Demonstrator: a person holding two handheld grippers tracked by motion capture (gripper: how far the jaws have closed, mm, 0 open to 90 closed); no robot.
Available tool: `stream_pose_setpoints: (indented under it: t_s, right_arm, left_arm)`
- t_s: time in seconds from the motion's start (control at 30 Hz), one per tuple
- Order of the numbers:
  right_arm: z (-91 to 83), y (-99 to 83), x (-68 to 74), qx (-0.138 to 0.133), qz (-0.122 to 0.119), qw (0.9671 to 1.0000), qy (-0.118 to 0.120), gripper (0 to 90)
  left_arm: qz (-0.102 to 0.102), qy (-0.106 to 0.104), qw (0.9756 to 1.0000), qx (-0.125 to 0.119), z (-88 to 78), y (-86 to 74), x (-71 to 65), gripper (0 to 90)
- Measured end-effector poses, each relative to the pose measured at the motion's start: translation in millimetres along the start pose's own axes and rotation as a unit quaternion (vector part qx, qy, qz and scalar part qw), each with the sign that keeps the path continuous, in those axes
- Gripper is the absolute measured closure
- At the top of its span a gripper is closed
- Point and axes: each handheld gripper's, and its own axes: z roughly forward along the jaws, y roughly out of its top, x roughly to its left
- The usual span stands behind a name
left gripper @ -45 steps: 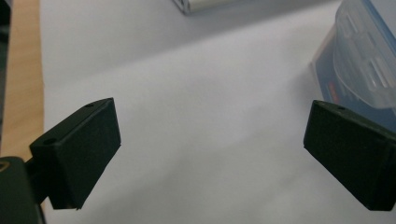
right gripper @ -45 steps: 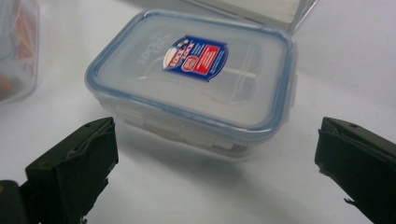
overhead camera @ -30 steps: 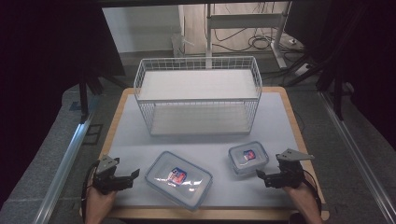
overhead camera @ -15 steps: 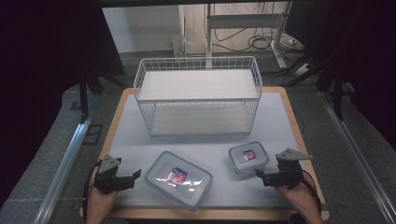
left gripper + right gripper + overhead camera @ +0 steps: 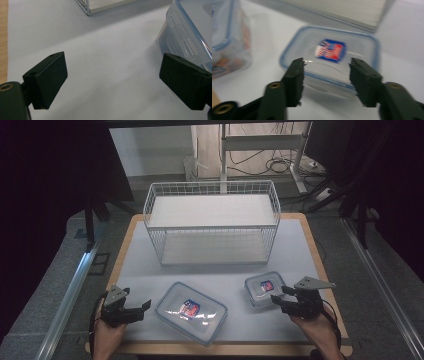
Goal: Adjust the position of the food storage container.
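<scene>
Two clear plastic containers with blue-rimmed lids and red-blue labels lie on the white mat. The large container (image 5: 191, 311) (image 5: 190, 37) is at the front middle; the small container (image 5: 263, 289) (image 5: 332, 60) lies to its right. My left gripper (image 5: 140, 309) (image 5: 112, 82) is open just left of the large container, its right jaw close to the container's side. My right gripper (image 5: 278, 301) (image 5: 325, 80) is open right at the small container's near edge, jaws on either side of the lid's front rim, nothing held.
A white wire basket (image 5: 212, 222) stands at the back middle of the table, its corner (image 5: 86, 8) and edge (image 5: 352, 12) showing in the gripper views. The wooden table edge (image 5: 320, 250) frames the mat. Dark stands and cables surround the table.
My right gripper has crept slightly forward toward the small container. The left gripper has barely moved.
</scene>
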Motion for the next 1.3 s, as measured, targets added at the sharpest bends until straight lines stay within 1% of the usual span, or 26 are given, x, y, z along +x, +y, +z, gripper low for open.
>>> stream_pose_setpoints:
  t_s: [0.03,0.07,0.13,0.17,0.2,0.23,0.27,0.33,0.4,0.43,0.47,0.5,0.6,0.63,0.7,0.77,0.87,0.93,0.97,1.0,1.03,1.07,1.1,1.13,1.17,1.3]
  right_arm:
    - [1.9,1.5,2.3,0.003,-0.009,0.9999,0.008,57.1]
    - [1.9,1.5,2.3,0.003,-0.009,0.9999,0.008,57.1]
    - [6.7,4.2,7.0,0.010,-0.028,0.9994,0.017,65.2]
    - [11.3,7.1,11.4,0.012,-0.031,0.9988,0.035,75.5]
    - [13.6,8.8,13.9,0.010,-0.031,0.9985,0.044,79.5]
    - [13.6,8.8,13.9,0.010,-0.031,0.9985,0.044,79.5]
    - [18.4,12.5,19.9,0.004,-0.033,0.9978,0.058,85.7]
    - [24.9,16.4,27.5,0.004,-0.047,0.9970,0.062,88.3]
    - [33.5,19.9,34.7,0.013,-0.062,0.9961,0.061,88.9]
    - [33.5,19.9,34.7,0.013,-0.062,0.9961,0.061,88.9]
    - [43.9,23.3,40.3,0.024,-0.073,0.9949,0.065,89.2]
    - [49.5,25.1,43.0,0.028,-0.079,0.9944,0.064,89.3]
    - [64.8,30.5,50.2,0.043,-0.091,0.9930,0.061,89.9]
    - [64.8,30.5,50.2,0.043,-0.091,0.9930,0.061,89.9]
    - [75.4,33.0,53.9,0.062,-0.103,0.9920,0.039,90.0]
    - [77.5,33.2,52.4,0.061,-0.097,0.9925,0.042,90.0]
    - [76.7,32.9,52.8,0.063,-0.106,0.9920,0.027,90.0]
    - [76.9,32.9,51.3,0.061,-0.105,0.9923,0.026,90.0]
    - [77.1,32.7,46.9,0.060,-0.095,0.9934,0.022,90.0]
    - [77.2,32.5,44.3,0.059,-0.090,0.9940,0.020,90.0]
    - [77.1,32.6,41.4,0.058,-0.089,0.9942,0.016,90.0]
    - [77.1,32.6,41.4,0.058,-0.089,0.9942,0.016,90.0]
    - [76.6,33.3,35.2,0.057,-0.083,0.9949,0.006,90.0]
    - [76.6,33.3,35.2,0.057,-0.083,0.9949,0.006,90.0]
    - [76.4,34.4,27.5,0.055,-0.074,0.9957,-0.001,90.0]
    - [76.7,36.1,13.8,0.050,-0.060,0.9969,-0.012,90.0]
  left_arm:
    - [0.001,0.000,1.0000,0.001,0.7,0.0,-0.8,7.8]
    - [0.001,0.000,1.0000,0.001,0.7,0.0,-0.8,7.8]
    - [0.002,-0.001,1.0000,0.002,1.4,0.1,-1.7,7.8]
    - [0.003,-0.002,1.0000,0.003,2.4,0.3,-2.4,7.8]
    - [0.004,-0.001,1.0000,0.004,3.0,0.2,-2.8,7.8]
    - [0.004,-0.001,1.0000,0.004,3.0,0.2,-2.8,7.7]
    - [0.005,-0.001,1.0000,0.005,3.4,0.1,-3.0,7.7]
    - [0.006,0.002,1.0000,0.005,3.5,0.2,-3.3,7.7]
    - [0.005,0.002,1.0000,0.004,3.5,0.3,-3.2,7.7]
    - [0.004,0.002,1.0000,0.003,3.5,0.4,-3.1,7.7]
    - [0.004,0.001,1.0000,0.004,3.9,0.2,-3.1,7.6]
    - [0.005,0.001,1.0000,0.005,4.1,0.0,-3.3,7.6]
    - [0.006,0.001,1.0000,0.005,4.6,-0.2,-3.5,7.6]
    - [0.006,0.001,1.0000,0.005,4.6,-0.2,-3.5,7.6]
    - [0.009,0.001,0.9999,0.008,4.9,-0.4,-3.8,7.6]
    - [0.009,0.000,0.9999,0.008,5.2,-0.6,-3.8,7.5]
    - [0.009,-0.001,0.9999,0.009,5.9,-0.4,-4.3,7.5]
    - [0.010,-0.001,0.9999,0.009,6.1,-0.3,-4.8,7.5]
    - [0.011,-0.001,0.9999,0.011,6.3,0.0,-5.4,7.5]
    - [0.012,-0.001,0.9999,0.011,6.5,0.0,-5.5,7.5]
    - [0.011,-0.002,0.9999,0.012,6.8,0.0,-5.7,7.5]
    - [0.011,-0.002,0.9999,0.012,6.8,0.0,-5.7,7.5]
    - [0.011,-0.002,0.9998,0.013,7.4,-0.1,-5.7,7.5]
    - [0.011,-0.002,0.9998,0.013,7.4,-0.1,-5.7,7.5]
    - [0.011,-0.003,0.9998,0.016,7.9,-0.4,-5.9,7.5]
    - [0.015,-0.004,0.9997,0.019,9.1,-0.4,-6.7,7.5]
